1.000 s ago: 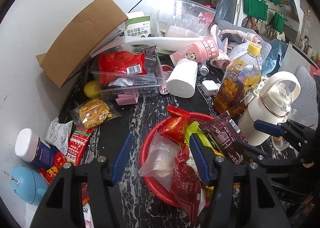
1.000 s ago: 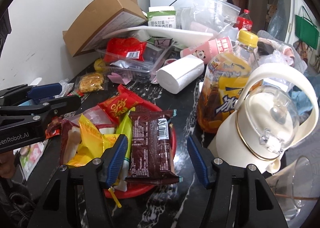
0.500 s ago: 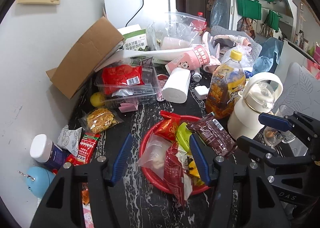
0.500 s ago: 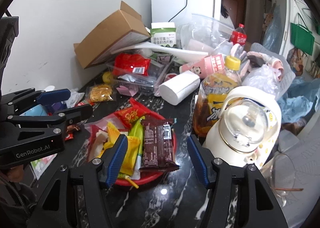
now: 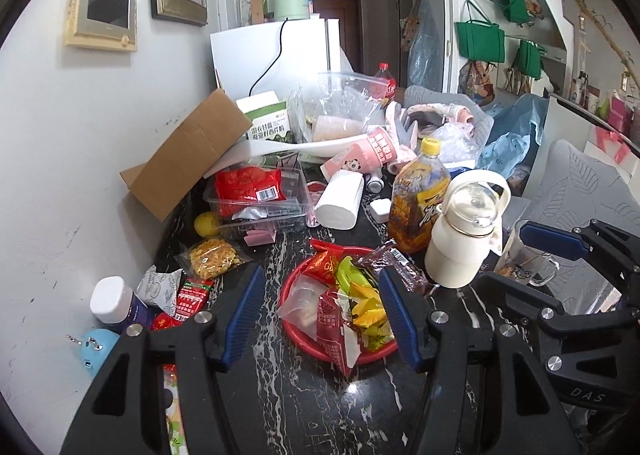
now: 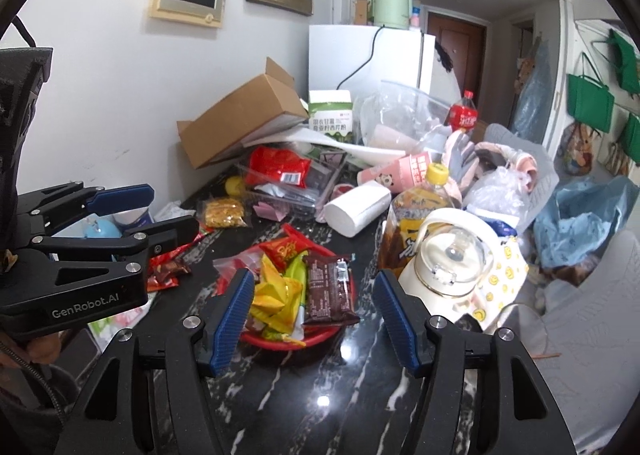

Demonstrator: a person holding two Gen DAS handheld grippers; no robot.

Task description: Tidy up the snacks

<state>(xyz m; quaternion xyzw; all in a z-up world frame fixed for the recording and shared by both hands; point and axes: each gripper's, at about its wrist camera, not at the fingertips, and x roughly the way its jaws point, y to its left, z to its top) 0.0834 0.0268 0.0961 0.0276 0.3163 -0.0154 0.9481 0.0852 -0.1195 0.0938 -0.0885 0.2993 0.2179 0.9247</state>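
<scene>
Snack packets (image 5: 352, 303) fill red bowl (image 5: 296, 339); clear tray (image 5: 256, 211) holds red bag (image 5: 248, 187).

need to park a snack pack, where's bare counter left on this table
Bare black marble counter shows nearest the grippers, in front of the red plastic bowl. A narrower strip runs left of the bowl, bordered by loose packets. Behind the bowl it is crowded: white paper roll, clear plastic tray, cream kettle.

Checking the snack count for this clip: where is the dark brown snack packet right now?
The dark brown snack packet lies on the right edge of the red bowl, beside the yellow wrappers and just left of the cream kettle.
</scene>
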